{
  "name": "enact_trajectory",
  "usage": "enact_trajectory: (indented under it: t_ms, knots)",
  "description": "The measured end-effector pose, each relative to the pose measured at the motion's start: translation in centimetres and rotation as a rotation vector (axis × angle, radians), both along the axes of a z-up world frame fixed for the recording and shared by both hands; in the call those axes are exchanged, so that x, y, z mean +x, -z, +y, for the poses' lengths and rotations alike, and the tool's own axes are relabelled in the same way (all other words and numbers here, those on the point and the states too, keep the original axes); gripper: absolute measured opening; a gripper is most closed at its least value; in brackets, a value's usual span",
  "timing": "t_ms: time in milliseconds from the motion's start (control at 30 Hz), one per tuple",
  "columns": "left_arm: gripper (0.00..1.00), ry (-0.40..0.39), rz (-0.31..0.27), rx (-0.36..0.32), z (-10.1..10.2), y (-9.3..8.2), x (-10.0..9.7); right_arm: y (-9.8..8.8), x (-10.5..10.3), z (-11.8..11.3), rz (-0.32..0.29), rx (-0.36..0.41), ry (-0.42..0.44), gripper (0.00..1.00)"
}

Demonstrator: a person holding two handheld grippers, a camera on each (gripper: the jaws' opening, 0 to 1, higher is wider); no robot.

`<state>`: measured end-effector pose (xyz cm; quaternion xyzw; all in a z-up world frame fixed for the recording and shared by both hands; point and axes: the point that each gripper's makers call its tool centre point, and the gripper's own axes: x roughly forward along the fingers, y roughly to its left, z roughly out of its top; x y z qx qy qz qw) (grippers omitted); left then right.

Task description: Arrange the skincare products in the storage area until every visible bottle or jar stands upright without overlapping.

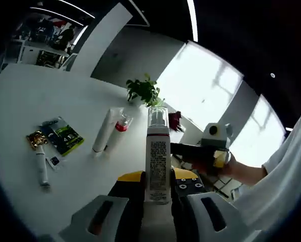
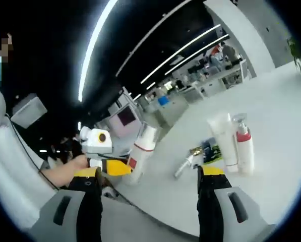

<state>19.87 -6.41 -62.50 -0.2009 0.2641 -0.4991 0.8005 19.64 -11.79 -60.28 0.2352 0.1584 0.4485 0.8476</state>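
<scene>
My left gripper [image 1: 158, 187] is shut on a white pump bottle [image 1: 158, 159] with a clear cap and holds it upright above the white table [image 1: 49, 96]. From the right gripper view, the same bottle [image 2: 141, 148] shows a red band, with the left gripper [image 2: 121, 169] clamped low on it. My right gripper [image 2: 149, 175] stands open with nothing between its jaws, and it appears at the right [image 1: 213, 151] in a person's hand. A white tube [image 1: 102, 132] [image 2: 222, 138] and a red-banded bottle [image 1: 121, 126] [image 2: 244, 143] appear to lie side by side on the table.
A green and black sachet [image 1: 64, 137] [image 2: 209, 147] and a small gold-capped tube [image 1: 40, 160] [image 2: 184, 165] lie at the left of the table. A potted plant [image 1: 144, 91] stands at the far edge. Desks and people fill the room behind.
</scene>
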Motion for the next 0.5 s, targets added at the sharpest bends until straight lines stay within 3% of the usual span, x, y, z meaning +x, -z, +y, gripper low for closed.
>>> enact_trajectory:
  t_ms: [133, 333, 500]
  knots:
    - [0.21, 0.062, -0.009, -0.076, -1.1, -1.4, -1.7, -2.0, -1.2, 1.9, 0.011, 0.145, -0.074, 0.7]
    - [0.21, 0.132, -0.009, -0.194, -2.2, -3.4, -3.6, -2.9, -2.9, 3.5, 0.034, 0.234, -0.179, 0.53]
    - [0.21, 0.141, -0.002, -0.209, -2.5, -3.8, -4.4, -3.7, -3.4, 3.8, 0.037, 0.284, -0.198, 0.41]
